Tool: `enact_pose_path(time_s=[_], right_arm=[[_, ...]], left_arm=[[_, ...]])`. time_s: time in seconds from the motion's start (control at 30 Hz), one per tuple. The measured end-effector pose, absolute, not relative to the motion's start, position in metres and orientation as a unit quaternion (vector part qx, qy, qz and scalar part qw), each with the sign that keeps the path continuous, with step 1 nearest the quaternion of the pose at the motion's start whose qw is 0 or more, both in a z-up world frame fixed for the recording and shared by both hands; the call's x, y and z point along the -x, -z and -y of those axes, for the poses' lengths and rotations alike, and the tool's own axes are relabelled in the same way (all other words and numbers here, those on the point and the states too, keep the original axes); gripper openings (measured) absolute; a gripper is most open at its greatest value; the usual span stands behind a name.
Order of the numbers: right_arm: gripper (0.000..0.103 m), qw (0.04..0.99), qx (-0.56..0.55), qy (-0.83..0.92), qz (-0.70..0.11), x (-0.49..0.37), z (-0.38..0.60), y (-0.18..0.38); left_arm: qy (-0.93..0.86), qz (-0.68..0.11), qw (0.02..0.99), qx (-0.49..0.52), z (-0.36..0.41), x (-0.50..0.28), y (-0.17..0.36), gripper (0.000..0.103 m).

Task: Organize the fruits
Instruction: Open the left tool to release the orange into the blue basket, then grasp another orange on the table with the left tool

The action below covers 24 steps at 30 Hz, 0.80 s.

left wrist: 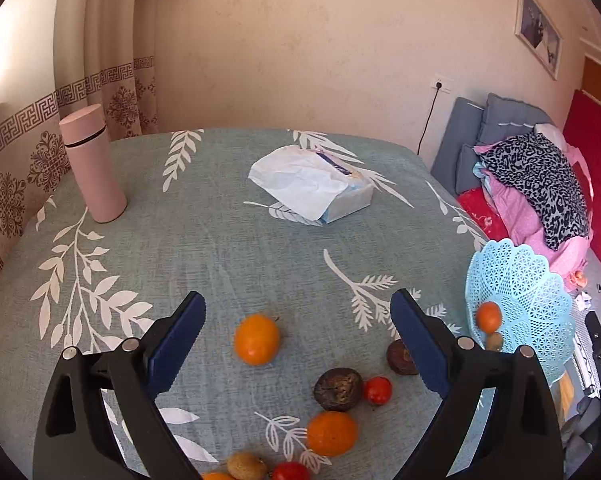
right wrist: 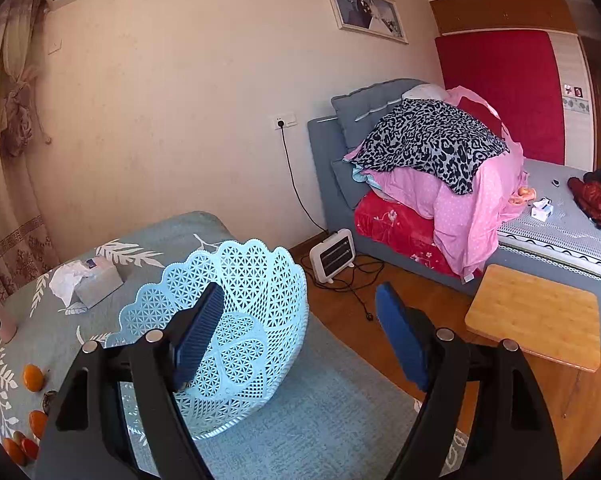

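Hovering over the desk (left wrist: 220, 240), the left claw (left wrist: 296, 340) is released, jaws wide and empty; an orange (left wrist: 257, 339) lies on the cloth between them, untouched. More fruit lies loose nearer the camera: a second orange (left wrist: 332, 433), two dark brown fruits (left wrist: 338, 389), two small red ones (left wrist: 378, 390). Right claw (right wrist: 300, 336): jaws spread, left finger (right wrist: 198, 338) inside the tilted blue basket (right wrist: 240, 280), whether it grips the wall I cannot tell. Basket sits at the desk's right edge, holding an orange fruit (left wrist: 489, 316).
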State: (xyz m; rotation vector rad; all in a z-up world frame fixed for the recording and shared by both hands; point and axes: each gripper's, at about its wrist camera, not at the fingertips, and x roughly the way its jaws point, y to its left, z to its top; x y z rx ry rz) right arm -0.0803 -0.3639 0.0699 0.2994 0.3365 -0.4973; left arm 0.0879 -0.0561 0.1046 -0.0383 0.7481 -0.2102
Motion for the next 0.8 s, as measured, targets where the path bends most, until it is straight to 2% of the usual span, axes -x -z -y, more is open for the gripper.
enact_pose_path(time_s=[0.43, 0.53, 0.6, 0.63, 0.7, 0.8], right_arm=[[0.08, 0.945, -0.138, 0.237, -0.176, 0.075, 0.362, -0.068], [0.08, 0.946, -0.134, 0.237, -0.177, 0.074, 0.361, -0.068], [0.08, 0.946, -0.132, 0.237, -0.178, 0.073, 0.36, -0.067], [0.08, 0.946, -0.131, 0.238, -0.178, 0.073, 0.36, -0.068], [0.08, 0.946, -0.129, 0.239, -0.178, 0.073, 0.36, -0.067], [0.08, 0.946, -0.122, 0.241, -0.177, 0.073, 0.357, -0.068]], left_arm=[[0.069, -0.489, 0.867, 0.062, 0.039, -0.134, -0.036, 0.091], [0.067, -0.508, 0.855, 0.072, 0.038, -0.14, -0.027, 0.079], [0.069, -0.519, 0.848, 0.082, 0.037, -0.143, -0.022, 0.066], [0.065, -0.517, 0.849, 0.08, 0.037, -0.143, -0.022, 0.064], [0.069, -0.514, 0.851, 0.08, 0.036, -0.143, -0.023, 0.042], [0.082, -0.511, 0.85, 0.095, 0.032, -0.138, -0.028, 0.038]])
